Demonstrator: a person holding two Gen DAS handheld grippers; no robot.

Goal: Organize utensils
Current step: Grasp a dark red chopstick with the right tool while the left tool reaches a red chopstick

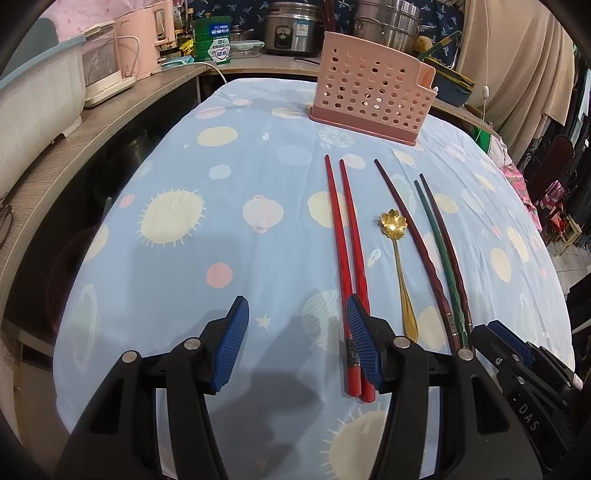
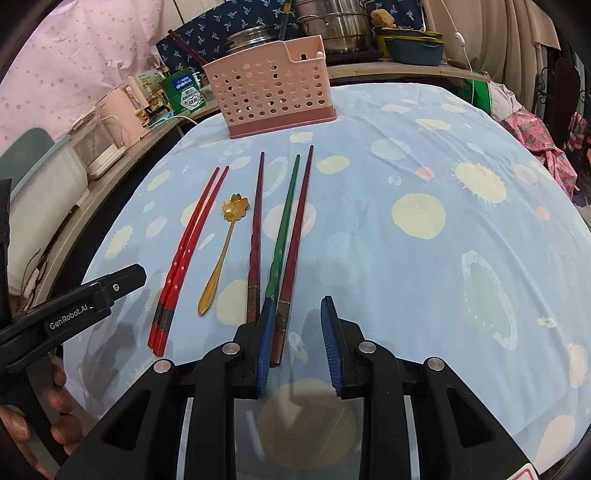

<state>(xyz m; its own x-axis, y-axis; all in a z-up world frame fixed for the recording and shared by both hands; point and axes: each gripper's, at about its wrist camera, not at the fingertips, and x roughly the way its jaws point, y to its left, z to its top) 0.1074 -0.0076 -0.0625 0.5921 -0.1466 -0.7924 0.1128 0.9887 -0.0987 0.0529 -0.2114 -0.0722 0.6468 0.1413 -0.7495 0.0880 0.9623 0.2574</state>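
A pink perforated utensil holder [image 1: 369,98] [image 2: 271,92] stands at the table's far end. In front of it lie two red chopsticks [image 1: 345,251] [image 2: 188,243], a gold flower-bowl spoon [image 1: 400,273] [image 2: 221,254], two dark red chopsticks [image 1: 413,236] [image 2: 256,229] and a green chopstick [image 1: 441,254] [image 2: 284,229]. My left gripper [image 1: 295,321] is open and empty above the near table, its right pad over the red chopsticks' handles. My right gripper [image 2: 297,325] is open and empty, its left pad over the green and dark red handle ends.
The table has a light blue cloth with planets and suns [image 1: 221,221] [image 2: 443,221]. A side counter on the left holds a pink kettle [image 1: 144,40], a white appliance and a green tin [image 1: 212,40]. Steel pots [image 2: 332,26] stand behind the holder.
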